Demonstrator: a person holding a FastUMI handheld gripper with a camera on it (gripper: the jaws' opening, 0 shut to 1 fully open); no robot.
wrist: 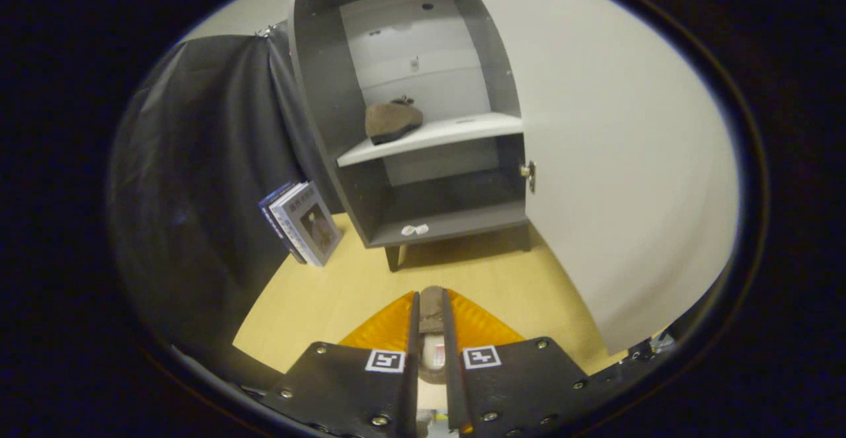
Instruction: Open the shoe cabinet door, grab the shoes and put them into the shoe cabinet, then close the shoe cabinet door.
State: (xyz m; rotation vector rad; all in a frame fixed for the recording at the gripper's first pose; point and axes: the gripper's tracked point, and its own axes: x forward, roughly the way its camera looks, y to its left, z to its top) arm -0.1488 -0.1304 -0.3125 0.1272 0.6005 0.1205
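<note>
Claw (430, 312) clamped brown shoe (433, 309) by thin upper edge; looked light, soft, floppy. Cabinet (370, 180) door (615, 160) stood open; other shoe (391, 122) on shelf (449, 133).

Open door (615, 160) flanks the cabinet (317, 94); lower shelf (456, 221) seems free.

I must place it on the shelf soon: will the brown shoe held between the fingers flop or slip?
The hand-held gripper pinches the brown shoe narrowly, so its upper is probably soft. Likely light, since the thin clamp carries it. Its matte surface suggests little slipping.
</note>
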